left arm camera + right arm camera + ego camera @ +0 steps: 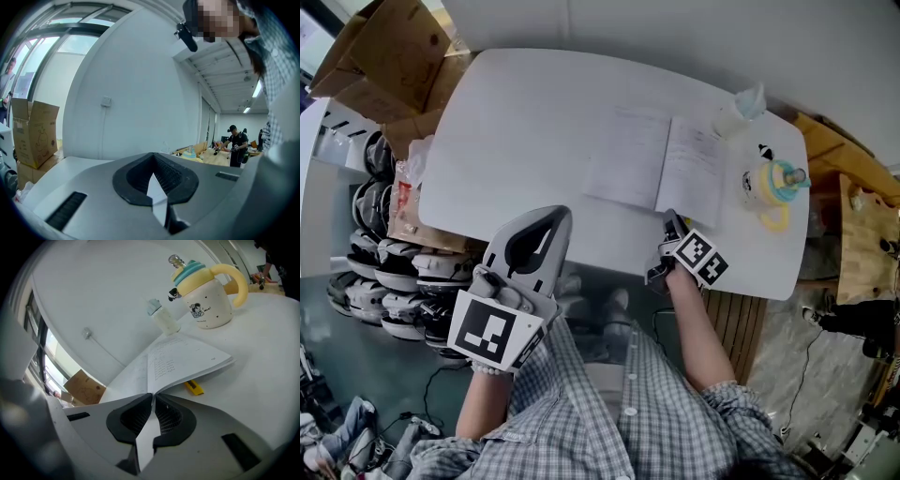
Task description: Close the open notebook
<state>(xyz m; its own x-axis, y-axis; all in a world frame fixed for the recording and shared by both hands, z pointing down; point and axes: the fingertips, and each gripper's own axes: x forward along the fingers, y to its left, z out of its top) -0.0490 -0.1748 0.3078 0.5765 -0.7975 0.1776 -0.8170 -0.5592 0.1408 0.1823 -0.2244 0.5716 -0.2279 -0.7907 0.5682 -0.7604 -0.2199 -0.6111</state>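
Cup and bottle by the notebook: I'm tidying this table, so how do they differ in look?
The cup is wide, white with a yellow handle and teal lid; the bottle is slim, pale and has no handle. The cup carries a small cartoon print; the bottle looks plain. Both stand on the table near the notebook.

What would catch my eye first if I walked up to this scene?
Probably the open notebook, lying flat towards the right of the white table, with the right gripper closed on its near edge by the spine. After that, the yellow mug with a teal lid, standing just right of the pages.
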